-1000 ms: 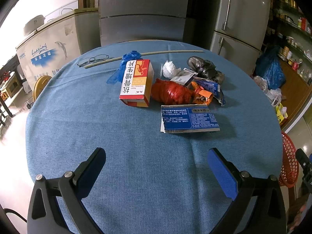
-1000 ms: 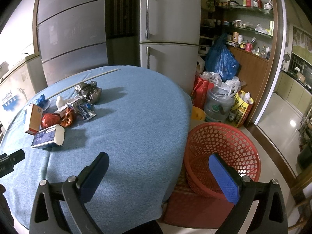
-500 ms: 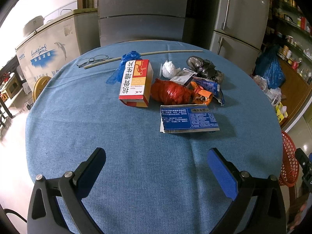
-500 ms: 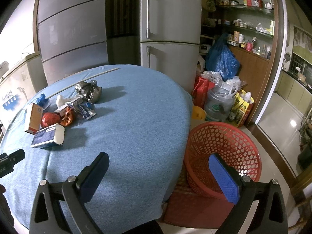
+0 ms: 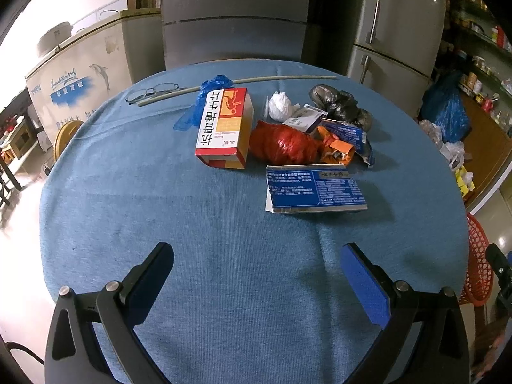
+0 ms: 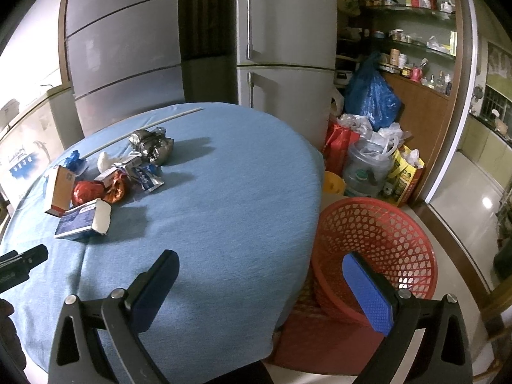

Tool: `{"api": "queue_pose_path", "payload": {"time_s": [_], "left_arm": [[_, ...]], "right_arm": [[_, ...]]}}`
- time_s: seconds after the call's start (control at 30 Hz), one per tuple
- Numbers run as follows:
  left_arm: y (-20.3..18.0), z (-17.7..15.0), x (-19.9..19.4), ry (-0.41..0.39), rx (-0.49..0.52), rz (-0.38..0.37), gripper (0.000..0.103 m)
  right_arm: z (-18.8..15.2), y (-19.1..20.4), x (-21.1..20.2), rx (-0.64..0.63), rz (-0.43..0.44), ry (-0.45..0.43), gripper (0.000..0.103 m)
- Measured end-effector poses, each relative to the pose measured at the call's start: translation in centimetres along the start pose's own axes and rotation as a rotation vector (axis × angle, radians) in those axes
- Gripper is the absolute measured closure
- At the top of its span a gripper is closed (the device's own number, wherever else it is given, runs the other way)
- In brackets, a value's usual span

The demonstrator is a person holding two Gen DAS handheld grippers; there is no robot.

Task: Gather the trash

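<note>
Both of your grippers are standing wide open and holding nothing: the left gripper point(image 5: 256, 265) is hovering over bare cloth at the near side of the table, the right gripper point(image 6: 260, 272) is hanging over the table's near right edge, one finger above the cloth, the other above the basket.

You are facing one round table point(image 5: 160, 211) under a blue cloth, with two grey fridges point(image 6: 284, 48) behind it. One red mesh basket point(image 6: 384, 240) is sitting on the floor just beside the table's right edge.

Your trash is lying in one cluster on the far half of the table, well apart from both grippers. Nearest to you is one blue box point(image 5: 315, 188), lying flat. Left of it is one red and yellow box point(image 5: 224, 124). Between and behind them are one red crumpled bag point(image 5: 284, 144), one grey crumpled bag point(image 5: 339, 102), one blue glove point(image 5: 204, 96), one white paper wad point(image 5: 278, 105).

One long thin stick point(image 5: 236, 88) and one pair of glasses point(image 5: 150, 92) are lying at the far edge.
</note>
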State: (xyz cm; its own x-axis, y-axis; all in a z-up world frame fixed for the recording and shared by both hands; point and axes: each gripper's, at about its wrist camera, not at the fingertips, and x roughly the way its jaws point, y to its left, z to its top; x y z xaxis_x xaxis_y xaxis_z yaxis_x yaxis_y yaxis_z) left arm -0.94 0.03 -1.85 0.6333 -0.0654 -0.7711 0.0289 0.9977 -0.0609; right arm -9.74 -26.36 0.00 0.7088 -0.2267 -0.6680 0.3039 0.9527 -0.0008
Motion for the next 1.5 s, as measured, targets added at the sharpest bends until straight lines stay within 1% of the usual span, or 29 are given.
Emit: {"api": "queue_pose_path", "payload": {"time_s": [0.2, 0.33, 0.5, 0.6, 0.7, 0.8, 0.87, 0.9, 0.97, 1.03, 1.07, 1.13, 1.2, 1.23, 1.3, 1.37, 1.5], "left_arm": [[-0.7, 0.2, 0.3, 0.008, 0.012, -0.009, 0.000], [-2.0, 1.2, 0.9, 0.008, 0.031, -0.019, 0.000], [-4.4, 3.3, 2.9, 0.028, 0.076, -0.028, 0.000], [-5.3, 4.2, 4.3, 0.042, 0.090, -0.017, 0.000], [-5.8, 4.8, 5.7, 0.063, 0.099, 0.000, 0.000], [-6.0, 5.0, 7.2, 0.101, 0.097, 0.018, 0.000], [-5.8, 5.0, 8.0, 0.116, 0.089, 0.007, 0.000], [-5.8, 4.9, 8.2, 0.118, 0.091, 0.005, 0.009], [-5.8, 4.7, 8.4, 0.124, 0.101, -0.002, 0.009], [-5.7, 4.2, 7.9, 0.107, 0.111, -0.003, 0.009], [-5.7, 4.0, 7.5, 0.099, 0.117, -0.003, 0.009], [-5.4, 3.2, 6.6, 0.087, 0.114, -0.004, 0.010], [-4.7, 2.4, 5.6, 0.084, 0.098, -0.008, 0.010], [-4.3, 1.9, 5.1, 0.086, 0.088, -0.015, 0.009], [-3.7, 1.2, 4.6, 0.088, 0.080, -0.015, 0.009], [-2.9, 0.5, 4.0, 0.091, 0.065, -0.009, 0.009], [-1.3, 0.5, 3.9, 0.103, 0.023, -0.012, 0.009]], "right_arm": [[0.0, -0.3, 0.3, 0.010, -0.003, 0.006, 0.000], [-0.1, -0.3, 0.3, 0.005, 0.002, 0.008, 0.000], [0.0, -0.9, 0.5, 0.018, -0.003, 0.013, 0.000], [-0.1, -1.4, 0.9, 0.031, -0.007, 0.023, 0.000], [-0.2, -1.7, 1.3, 0.039, -0.011, 0.033, 0.000], [-0.2, -2.0, 1.8, 0.045, -0.011, 0.044, 0.000], [0.0, -1.9, 1.9, 0.041, -0.005, 0.046, 0.000], [0.1, -1.7, 2.1, 0.030, 0.000, 0.045, 0.000], [0.5, -1.2, 2.3, 0.013, 0.015, 0.043, 0.000], [1.3, -0.4, 2.7, -0.009, 0.044, 0.040, 0.000], [1.9, 0.2, 3.0, -0.025, 0.073, 0.041, 0.000], [2.9, 1.3, 3.5, -0.045, 0.141, 0.045, 0.000], [4.5, 3.3, 4.2, -0.082, 0.220, 0.041, 0.000], [4.9, 3.9, 4.5, -0.094, 0.241, 0.043, 0.000], [6.4, 6.3, 5.4, -0.128, 0.313, 0.041, 0.000], [7.6, 8.5, 6.5, -0.162, 0.343, 0.039, 0.000], [9.4, 12.2, 9.9, -0.179, 0.402, 0.085, 0.000]]}}
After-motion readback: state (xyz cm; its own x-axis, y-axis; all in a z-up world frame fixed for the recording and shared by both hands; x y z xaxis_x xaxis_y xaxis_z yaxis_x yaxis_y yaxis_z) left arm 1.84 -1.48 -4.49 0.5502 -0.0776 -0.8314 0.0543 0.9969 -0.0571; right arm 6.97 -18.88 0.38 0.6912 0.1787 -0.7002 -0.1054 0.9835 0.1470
